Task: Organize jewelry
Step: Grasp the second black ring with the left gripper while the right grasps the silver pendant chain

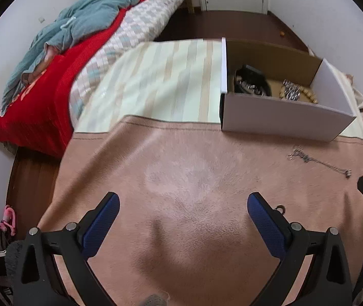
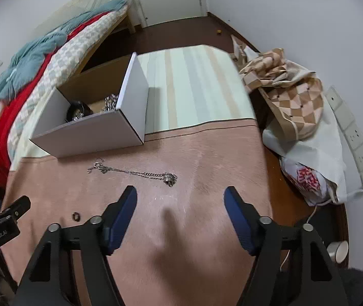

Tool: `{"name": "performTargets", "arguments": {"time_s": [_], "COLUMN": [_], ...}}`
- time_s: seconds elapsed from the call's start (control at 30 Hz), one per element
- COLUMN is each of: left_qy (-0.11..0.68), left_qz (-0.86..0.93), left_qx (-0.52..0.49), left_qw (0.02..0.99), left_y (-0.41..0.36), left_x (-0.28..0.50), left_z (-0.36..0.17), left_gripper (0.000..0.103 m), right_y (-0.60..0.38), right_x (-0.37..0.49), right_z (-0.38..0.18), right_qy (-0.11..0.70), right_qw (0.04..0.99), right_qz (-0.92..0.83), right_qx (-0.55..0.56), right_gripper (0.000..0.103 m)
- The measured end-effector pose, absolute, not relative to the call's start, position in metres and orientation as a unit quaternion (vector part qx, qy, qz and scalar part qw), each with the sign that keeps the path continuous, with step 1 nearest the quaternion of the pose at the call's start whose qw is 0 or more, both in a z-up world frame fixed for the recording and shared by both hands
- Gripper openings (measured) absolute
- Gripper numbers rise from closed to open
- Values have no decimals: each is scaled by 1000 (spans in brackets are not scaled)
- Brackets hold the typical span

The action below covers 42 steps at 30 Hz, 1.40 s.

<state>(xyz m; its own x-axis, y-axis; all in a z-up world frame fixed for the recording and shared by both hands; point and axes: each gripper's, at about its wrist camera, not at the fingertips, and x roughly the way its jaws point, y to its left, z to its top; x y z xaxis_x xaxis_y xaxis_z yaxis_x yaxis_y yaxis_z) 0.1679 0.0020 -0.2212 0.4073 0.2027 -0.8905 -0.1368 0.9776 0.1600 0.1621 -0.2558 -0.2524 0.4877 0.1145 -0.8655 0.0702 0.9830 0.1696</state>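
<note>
A silver chain necklace (image 2: pixel 133 173) lies stretched on the pink cloth (image 2: pixel 181 229), just ahead of my open, empty right gripper (image 2: pixel 180 196); it also shows in the left wrist view (image 1: pixel 319 162). A small ring (image 2: pixel 75 216) lies left of the right gripper and beside the right finger of my open, empty left gripper (image 1: pixel 182 199) in the left wrist view (image 1: pixel 280 207). A white cardboard box (image 1: pixel 283 117) behind the necklace holds dark and silver jewelry (image 1: pixel 252 83) and wooden beads (image 1: pixel 309 95); the box shows in the right wrist view too (image 2: pixel 92 132).
A striped mat (image 1: pixel 168 81) lies behind the pink cloth. A bed with red and teal bedding (image 1: pixel 53 63) is at left. A checkered cloth heap (image 2: pixel 291 97), a bag (image 2: pixel 309 176) and a power strip (image 2: pixel 352 132) sit at right.
</note>
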Motion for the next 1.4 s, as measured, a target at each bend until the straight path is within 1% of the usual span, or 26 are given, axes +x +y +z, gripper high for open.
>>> {"name": "performTargets", "arguments": {"time_s": [0.07,0.13,0.2,0.27,0.3,0.33,0.37,0.67,0.97,1.03,1.1,1.13,1.2,1.23,1.3,1.33,1.4], "left_qy": [540,543,546,549,550,551,551,562,573,570,571,570,565,563,559,557,554], "left_qz": [102,101,99,97,96,94,91,24,-9,-17,-25,-33,-41,-44,-51,-54,-59], "left_qx": [34,36,36,37,37,36,36,28,36,36,38,33,30,32,36,37,39], "left_qw": [835,833,831,829,829,829,828,826,819,821,820,820,824,825,827,828,830], "left_y": [2,3,3,3,3,3,2,-36,-68,-72,-77,-79,-82,-84,-88,-90,-93], "left_x": [171,173,174,174,174,174,173,161,160,160,159,159,157,156,157,156,158], "left_z": [-227,-231,-234,-237,-238,-239,-240,-244,-260,-260,-261,-260,-259,-258,-256,-256,-255], "left_gripper": [102,102,102,102,102,102,102,102,101,90,66,61,40,36,22,20,11], "right_y": [-249,-243,-238,-233,-232,-231,-231,-262,-271,-273,-275,-275,-276,-276,-276,-276,-276], "right_x": [169,175,178,180,180,179,179,139,120,120,119,119,120,120,121,121,121], "right_z": [-261,-270,-274,-276,-275,-276,-276,-263,-252,-252,-251,-251,-251,-250,-250,-250,-251], "right_qy": [506,511,502,496,492,490,489,492,485,485,485,484,484,484,484,484,484], "right_qw": [858,857,863,867,870,871,872,865,868,868,868,868,867,868,868,867,867], "right_qz": [16,18,16,12,13,10,7,-13,-23,-24,-25,-26,-27,-27,-26,-26,-26], "right_qx": [80,71,56,42,42,36,35,94,106,107,109,109,111,110,110,111,111], "right_gripper": [62,53,49,42,30,12,10,10,10,10,10,10,10,10,10,10,10]}}
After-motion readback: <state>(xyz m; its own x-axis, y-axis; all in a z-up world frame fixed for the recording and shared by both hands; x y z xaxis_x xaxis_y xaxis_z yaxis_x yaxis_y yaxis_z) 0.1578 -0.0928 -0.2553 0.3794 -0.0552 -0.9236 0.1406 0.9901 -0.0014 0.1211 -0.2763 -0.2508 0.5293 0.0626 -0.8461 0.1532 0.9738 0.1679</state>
